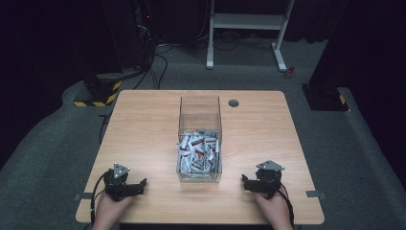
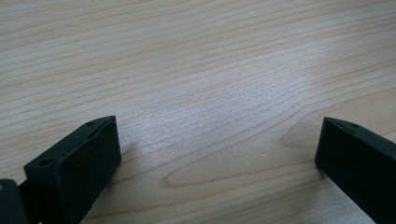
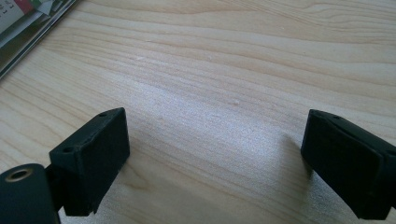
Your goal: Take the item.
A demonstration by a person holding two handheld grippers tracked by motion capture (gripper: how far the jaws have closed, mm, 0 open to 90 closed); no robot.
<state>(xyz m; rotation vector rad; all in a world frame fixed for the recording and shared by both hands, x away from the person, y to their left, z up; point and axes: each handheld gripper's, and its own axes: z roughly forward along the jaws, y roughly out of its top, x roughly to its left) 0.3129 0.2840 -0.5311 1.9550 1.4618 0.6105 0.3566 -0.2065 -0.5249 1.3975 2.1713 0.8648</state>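
While both hands rest at the near edge of the wooden table (image 1: 143, 124), the left gripper (image 1: 125, 185) sits near and to the left of the clear box (image 1: 200, 112), its jaws spread wide over bare wood with nothing between them, and the right gripper (image 1: 258, 182) sits near and to the right of that box, jaws likewise spread and empty. In the right gripper view a corner of the box (image 3: 28, 39) shows just off to the side. The box stands at the table's middle, its long axis running away from the person, open top up. The small white and red sachets (image 1: 198, 153) lie heaped in the box's nearer half, pointing every way, so no common heading can be given. They look light, thin and limp, probably slick, so a pinch across one flat edge of a top packet seems best. The box's walls look rigid and smooth. Beyond the box lies a round grommet (image 1: 233, 103), then the floor and a white frame (image 1: 246, 21).
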